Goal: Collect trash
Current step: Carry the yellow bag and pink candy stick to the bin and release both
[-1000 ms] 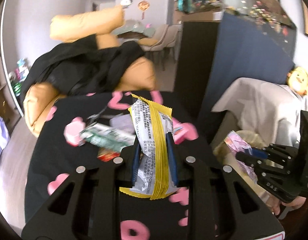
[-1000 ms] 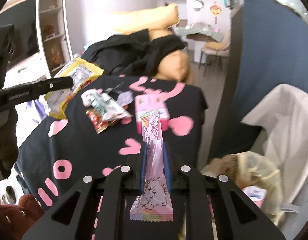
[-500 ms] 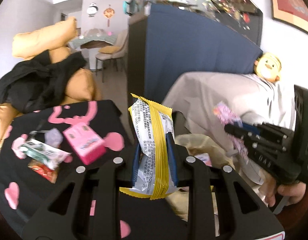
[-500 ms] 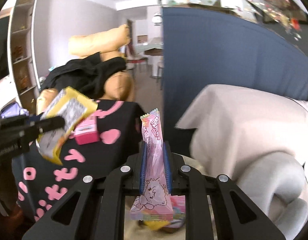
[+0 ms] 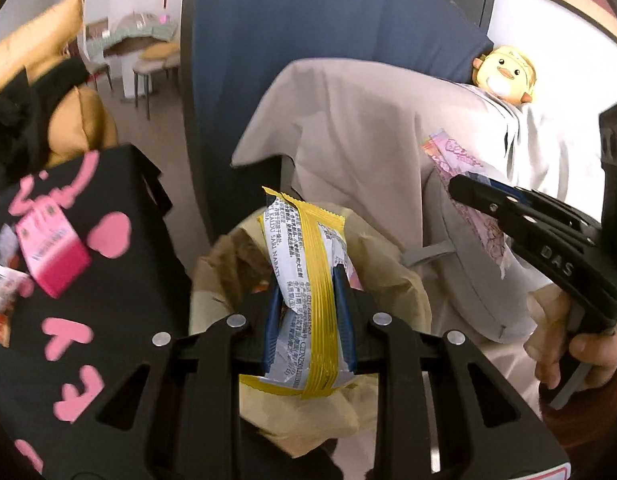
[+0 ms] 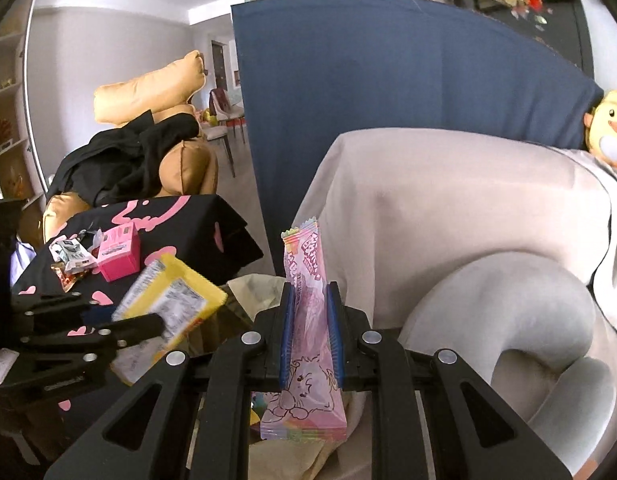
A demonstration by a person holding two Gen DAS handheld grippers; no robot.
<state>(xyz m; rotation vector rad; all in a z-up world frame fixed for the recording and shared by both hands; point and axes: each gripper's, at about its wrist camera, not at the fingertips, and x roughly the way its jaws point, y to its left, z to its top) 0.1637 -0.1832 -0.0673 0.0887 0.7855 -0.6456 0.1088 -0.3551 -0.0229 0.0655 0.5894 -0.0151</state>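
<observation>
Left wrist view: my left gripper clamps a yellow wrapper over the bag-lined bin, off the table's right edge. My right gripper pinches a pink wrapper beside it. Black cloth-covered table with pink shapes carries a pink box near its far right corner. Grey covered sofa, blue partition behind.

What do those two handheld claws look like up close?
Both are matte black plastic. The left claw and right claw have blue pads on their fingers, silver rivets and triangular cut-outs. White letters mark the right one's side, and a dark red sleeve shows.
</observation>
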